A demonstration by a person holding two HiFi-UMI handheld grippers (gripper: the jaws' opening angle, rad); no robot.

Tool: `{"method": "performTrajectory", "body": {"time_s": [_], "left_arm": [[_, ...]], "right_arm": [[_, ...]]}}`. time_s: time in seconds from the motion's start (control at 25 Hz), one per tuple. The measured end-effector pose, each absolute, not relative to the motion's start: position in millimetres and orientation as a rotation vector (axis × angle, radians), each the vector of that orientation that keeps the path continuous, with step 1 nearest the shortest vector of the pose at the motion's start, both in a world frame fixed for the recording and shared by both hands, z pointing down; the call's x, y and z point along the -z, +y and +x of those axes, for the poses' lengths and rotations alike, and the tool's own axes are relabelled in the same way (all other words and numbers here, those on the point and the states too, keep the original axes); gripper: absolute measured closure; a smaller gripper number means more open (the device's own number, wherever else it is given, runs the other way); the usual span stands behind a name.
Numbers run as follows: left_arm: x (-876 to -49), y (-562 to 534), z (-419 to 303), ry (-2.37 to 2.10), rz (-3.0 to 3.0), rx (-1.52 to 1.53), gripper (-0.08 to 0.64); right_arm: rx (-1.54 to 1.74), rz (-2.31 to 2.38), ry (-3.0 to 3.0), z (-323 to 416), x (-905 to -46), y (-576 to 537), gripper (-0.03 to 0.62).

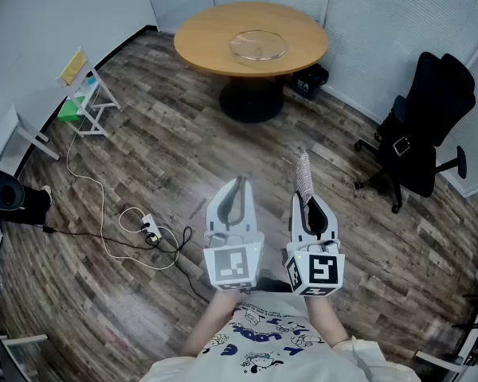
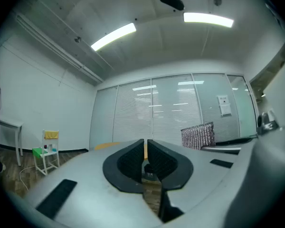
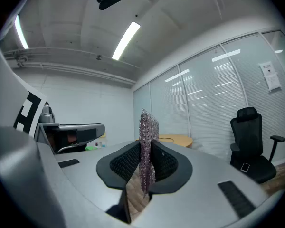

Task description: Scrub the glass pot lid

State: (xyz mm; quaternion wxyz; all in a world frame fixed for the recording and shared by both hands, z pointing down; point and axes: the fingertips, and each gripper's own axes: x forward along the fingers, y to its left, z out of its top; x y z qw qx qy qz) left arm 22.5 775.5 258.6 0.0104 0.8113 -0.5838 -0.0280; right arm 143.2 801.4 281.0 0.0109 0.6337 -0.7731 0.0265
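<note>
Right gripper (image 1: 309, 204) clamps the scouring pad (image 1: 304, 175), left gripper (image 1: 237, 185) sits closed and empty (scrubbing unstarted; glass lid (image 1: 258, 44) lies on the far table (image 1: 199, 42)).

I see the glass pot lid (image 1: 258, 44), clear and round, lying flat near the middle of the round wooden table (image 1: 203, 38), well apart from me. The scrubber (image 3: 148, 127), a silvery-pink mesh pad, stands upright on edge, pinched between the right tongs (image 3: 145, 152), its top poking out beyond them.
</note>
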Motion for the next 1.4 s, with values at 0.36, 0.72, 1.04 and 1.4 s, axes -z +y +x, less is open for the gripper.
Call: {"method": "performTrajectory", "body": {"time_s": [0.36,0.72,1.04,1.4], "left_arm": [[-259.3,773.9,31.6,-1.807,2.539,0.084,0.529],[-266.8,770.2,45.8,-1.804,2.520,0.063,0.529],[-269.9,767.1,54.5,-1.831,2.486,0.083,0.529],[-276.9,746.1,49.4,-1.822,2.467,0.083,0.529]], "right_arm": [[-0.103,1.975,-2.415,150.5,-284.3,799.2,0.517],[-0.148,1.993,-2.455,168.2,-284.7,794.5,0.517],[-0.164,1.949,-2.475,179.0,-291.1,785.7,0.517],[-0.188,1.936,-2.481,171.8,-297.5,763.6,0.517]]}}
